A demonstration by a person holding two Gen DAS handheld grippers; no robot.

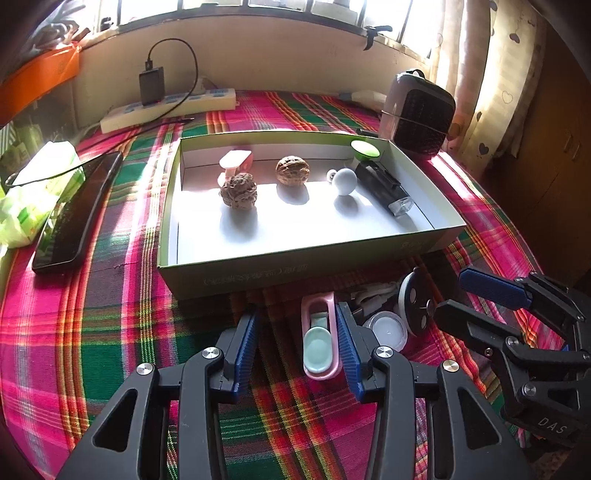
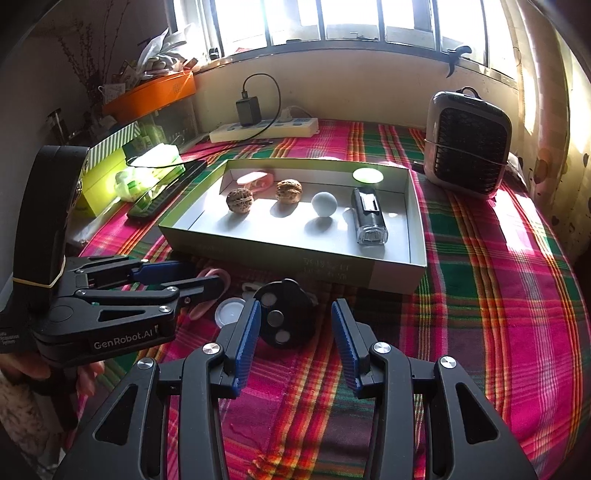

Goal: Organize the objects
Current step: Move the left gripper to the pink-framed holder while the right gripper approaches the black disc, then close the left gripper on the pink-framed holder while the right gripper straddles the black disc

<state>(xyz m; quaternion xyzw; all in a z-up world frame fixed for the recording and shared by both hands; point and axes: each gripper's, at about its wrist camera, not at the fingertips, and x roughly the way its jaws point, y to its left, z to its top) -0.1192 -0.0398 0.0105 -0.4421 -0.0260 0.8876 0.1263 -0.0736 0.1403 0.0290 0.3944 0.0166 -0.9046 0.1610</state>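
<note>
Left gripper (image 1: 297, 347) and right gripper (image 2: 295, 332) both angled downward side by side, jaws parted, nothing clamped.

Hard sunlight pours through the blown-out barred window (image 2: 332, 18) at the back, glaring off the white floor of the shallow green cardboard box (image 1: 295, 225), where each thing throws a crisp shadow toward the camera. Both fisheye views bow strongly and darken at the corners; focus stays sharp.
</note>
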